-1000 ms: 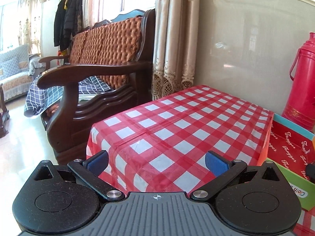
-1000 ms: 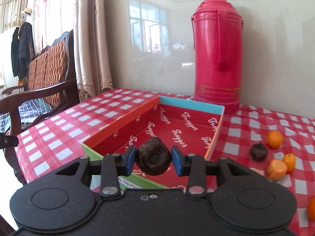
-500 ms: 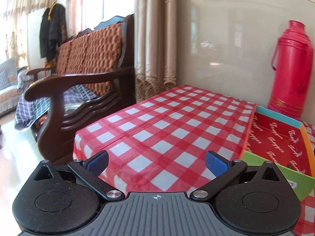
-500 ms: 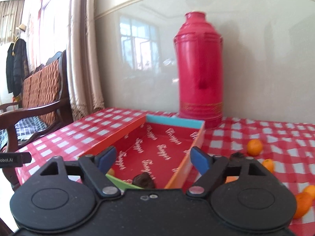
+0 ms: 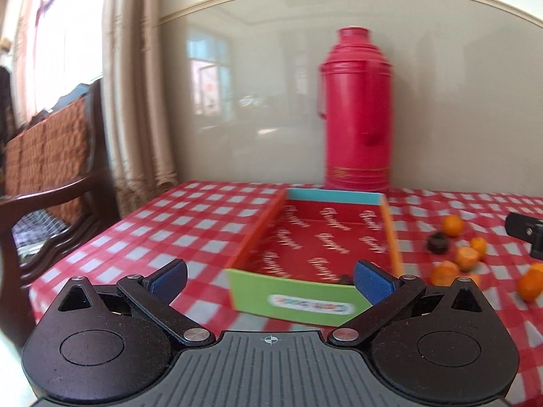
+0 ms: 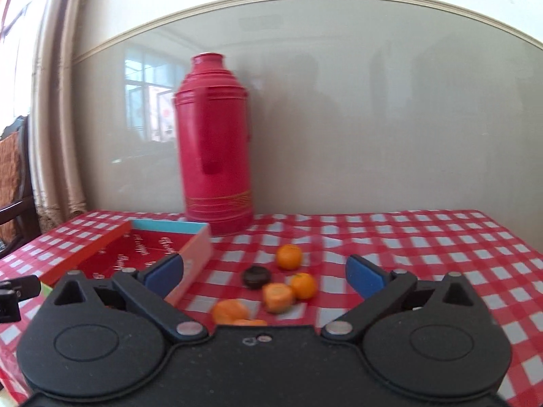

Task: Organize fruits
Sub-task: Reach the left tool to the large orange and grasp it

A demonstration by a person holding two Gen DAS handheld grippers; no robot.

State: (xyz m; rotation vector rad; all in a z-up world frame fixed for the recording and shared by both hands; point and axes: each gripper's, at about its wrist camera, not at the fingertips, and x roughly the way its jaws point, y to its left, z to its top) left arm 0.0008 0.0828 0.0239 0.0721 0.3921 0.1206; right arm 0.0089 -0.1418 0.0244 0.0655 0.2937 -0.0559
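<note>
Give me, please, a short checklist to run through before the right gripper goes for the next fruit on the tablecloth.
1. Right gripper empty, jaws apart: ok.
2. Left gripper empty and out of the way, facing the box: ok.
3. Fruit in reach: dark fruit and oranges lie just ahead of the right gripper: ok.
4. Target free to grasp: the oranges sit close together, touching or not: cannot tell.
5. Room in the box: its red floor is mostly bare: ok.
6. Thermos upright, behind the fruit: ok.
</note>
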